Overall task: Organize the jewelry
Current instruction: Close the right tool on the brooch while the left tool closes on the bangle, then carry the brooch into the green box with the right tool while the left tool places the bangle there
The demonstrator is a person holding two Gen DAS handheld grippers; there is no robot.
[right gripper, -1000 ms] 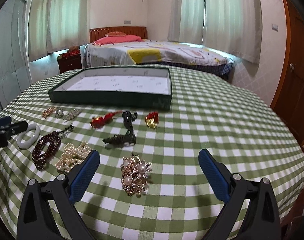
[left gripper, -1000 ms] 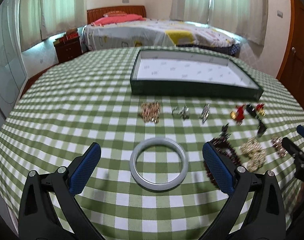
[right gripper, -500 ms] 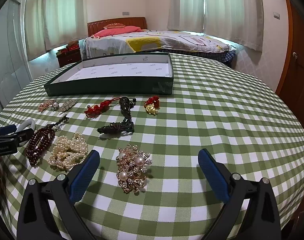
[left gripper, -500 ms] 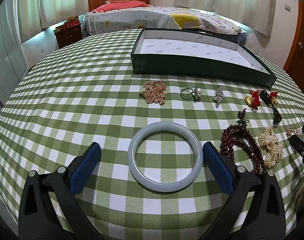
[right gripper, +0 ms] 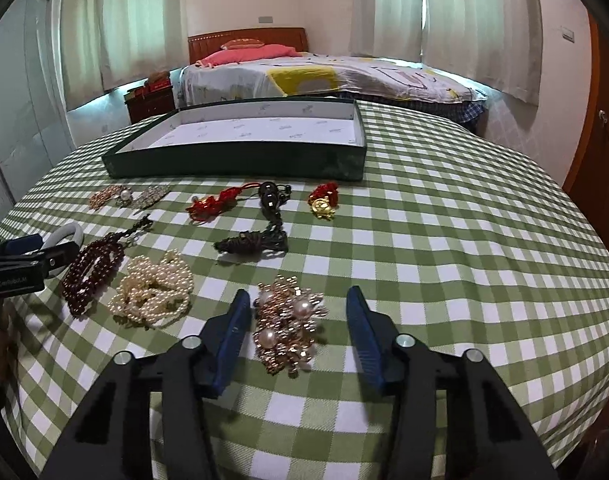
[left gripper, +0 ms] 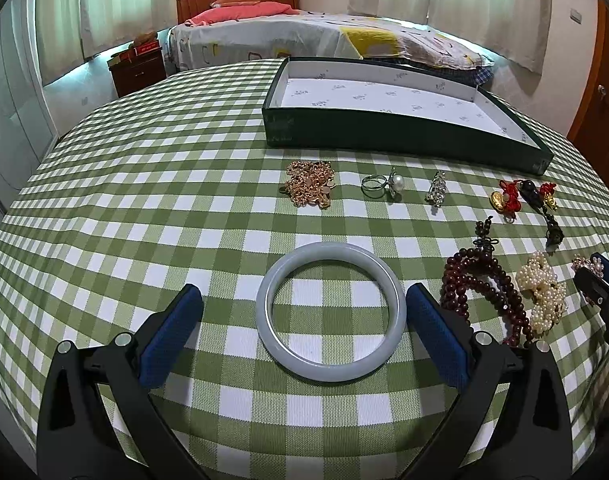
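A pale jade bangle lies flat on the green checked tablecloth between the open fingers of my left gripper, which touch nothing. My right gripper is open, its fingers narrowed on either side of a gold-and-pearl brooch cluster without gripping it. A dark green tray with a white lining sits empty at the far side; it also shows in the right wrist view. Dark red beads, a pearl strand, a gold chain, a pearl ring and red-knot charms lie loose.
A crystal brooch and a dark tasselled cord lie on the round table. The table's edge curves close below both grippers. A bed and a nightstand stand beyond it. A wooden door is at the right.
My left gripper has come lower and closer, so the bangle now lies between its fingers. My right gripper has moved forward over the pearl brooch and its fingers have closed partway.
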